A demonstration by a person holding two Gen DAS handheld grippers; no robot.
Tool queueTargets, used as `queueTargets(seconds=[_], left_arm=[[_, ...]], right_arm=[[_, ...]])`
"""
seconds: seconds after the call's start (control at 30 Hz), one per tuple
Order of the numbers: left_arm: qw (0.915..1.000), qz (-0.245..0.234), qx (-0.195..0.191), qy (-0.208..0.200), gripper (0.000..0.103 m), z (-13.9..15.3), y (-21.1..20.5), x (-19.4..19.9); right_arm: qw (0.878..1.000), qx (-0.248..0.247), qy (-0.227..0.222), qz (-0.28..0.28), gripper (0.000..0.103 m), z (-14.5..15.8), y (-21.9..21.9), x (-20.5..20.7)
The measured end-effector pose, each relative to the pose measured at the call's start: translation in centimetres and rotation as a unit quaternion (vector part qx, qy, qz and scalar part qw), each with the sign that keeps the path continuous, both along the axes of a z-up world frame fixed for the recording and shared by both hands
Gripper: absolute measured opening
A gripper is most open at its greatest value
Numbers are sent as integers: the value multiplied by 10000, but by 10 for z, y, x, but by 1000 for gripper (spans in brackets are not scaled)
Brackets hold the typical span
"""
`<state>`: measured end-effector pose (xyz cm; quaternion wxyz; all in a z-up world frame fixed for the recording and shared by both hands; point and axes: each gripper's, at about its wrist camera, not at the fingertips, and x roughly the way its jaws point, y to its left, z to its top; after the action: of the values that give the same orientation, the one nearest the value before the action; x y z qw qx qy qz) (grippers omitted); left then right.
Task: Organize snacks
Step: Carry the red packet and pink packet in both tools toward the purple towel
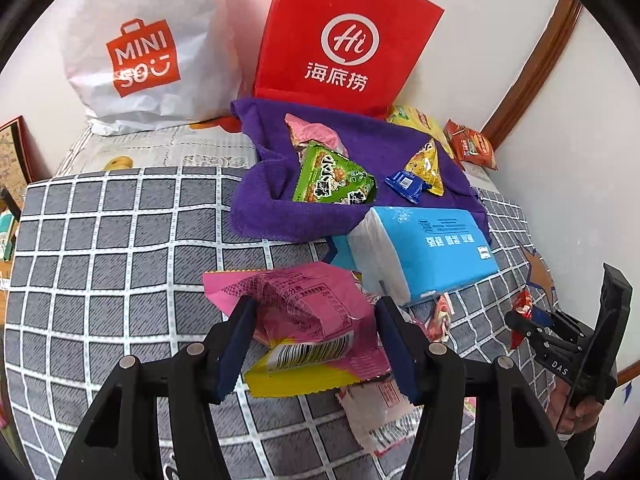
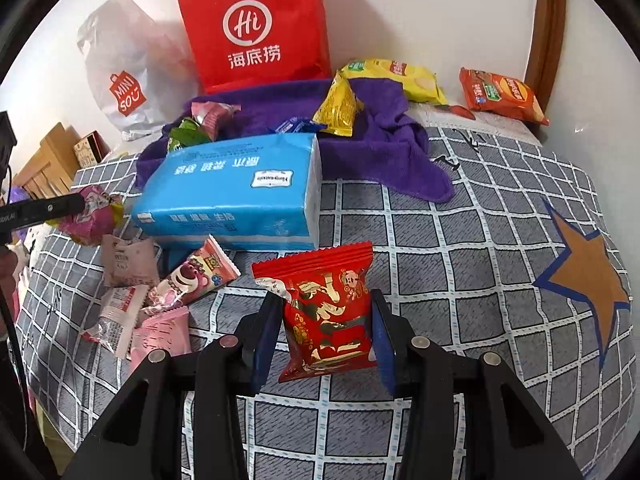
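Observation:
My left gripper (image 1: 316, 316) is shut on a pink and yellow snack packet (image 1: 304, 320) and holds it above the checked cloth; the packet also shows at the left of the right wrist view (image 2: 90, 216). My right gripper (image 2: 322, 312) is shut on a red snack packet (image 2: 328, 312) with gold print, held upright above the cloth. This gripper shows at the right of the left wrist view (image 1: 536, 324). Several small pink packets (image 2: 140, 292) lie loose on the cloth. A green packet (image 1: 332, 178), a yellow packet (image 1: 426, 164) and a blue one (image 1: 406, 184) lie on a purple towel (image 1: 276, 200).
A blue tissue pack (image 2: 236, 196) lies mid-table beside the towel. A red paper bag (image 2: 252, 28) and a white Miniso bag (image 1: 136, 52) stand at the back wall. A yellow chip bag (image 2: 400, 78) and an orange chip bag (image 2: 500, 94) lie at the back right.

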<state>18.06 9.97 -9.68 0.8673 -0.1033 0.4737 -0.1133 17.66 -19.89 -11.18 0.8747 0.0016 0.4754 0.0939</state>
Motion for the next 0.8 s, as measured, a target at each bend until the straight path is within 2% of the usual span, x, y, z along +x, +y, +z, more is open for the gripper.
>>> queueTargets(seconds=[0.8], left_arm=[[9993, -176, -24, -341, 59, 30, -19, -42]], right_arm=[[9990, 248, -282, -230, 42, 37, -4, -16]])
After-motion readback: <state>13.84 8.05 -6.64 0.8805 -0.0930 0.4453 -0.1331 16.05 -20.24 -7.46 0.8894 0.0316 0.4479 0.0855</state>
